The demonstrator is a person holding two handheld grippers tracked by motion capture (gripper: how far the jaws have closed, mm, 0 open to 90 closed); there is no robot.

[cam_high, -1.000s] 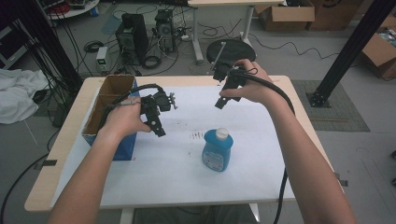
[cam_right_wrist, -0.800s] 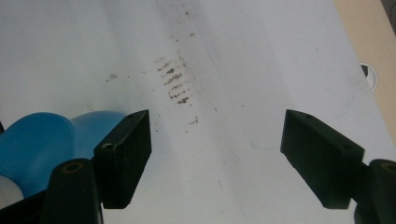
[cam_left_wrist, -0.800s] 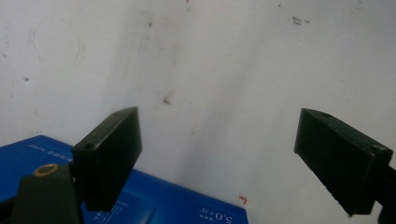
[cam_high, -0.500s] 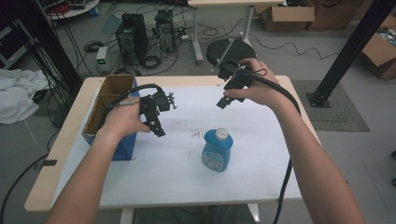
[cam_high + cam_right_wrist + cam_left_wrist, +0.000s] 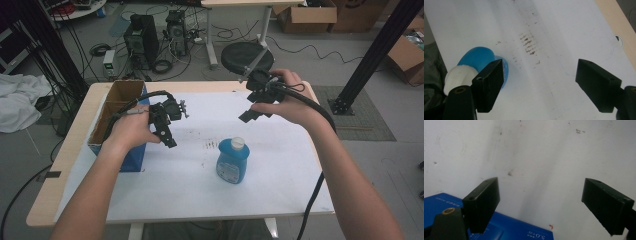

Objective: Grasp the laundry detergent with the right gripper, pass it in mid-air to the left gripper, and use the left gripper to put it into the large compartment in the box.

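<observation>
Blue plastic bottle with a white cap (image 5: 232, 161) stands upright on the white-covered worktop (image 5: 200, 195), toward my side of its middle, and it is the one loose thing there, so I take it for the thing to be handled. Neither gripper touches it.

Over the last second my right gripper (image 5: 248, 116) has drifted a little further right and away from the bottle, staying up in the air beyond it. My left gripper (image 5: 169, 139) has stayed put, left of the bottle. The bottle has not shifted. I read this as no approach begun yet; if anything the right hand is backing off or resetting.

In the right gripper view its fingers (image 5: 489, 85) stand wide apart with nothing between them, and the bottle (image 5: 477, 60) sits below, behind the left one. In the left gripper view the fingers (image 5: 482, 203) are likewise spread and empty over bare worktop.

Left of the bottle, just past my left hand (image 5: 130, 131), an open cardboard box with blue sides (image 5: 112, 107) stands at the worktop's left edge. Its blue face (image 5: 506, 227) shows under the left fingers. Nothing lies between either gripper and the bottle, so the way in looks free.
</observation>
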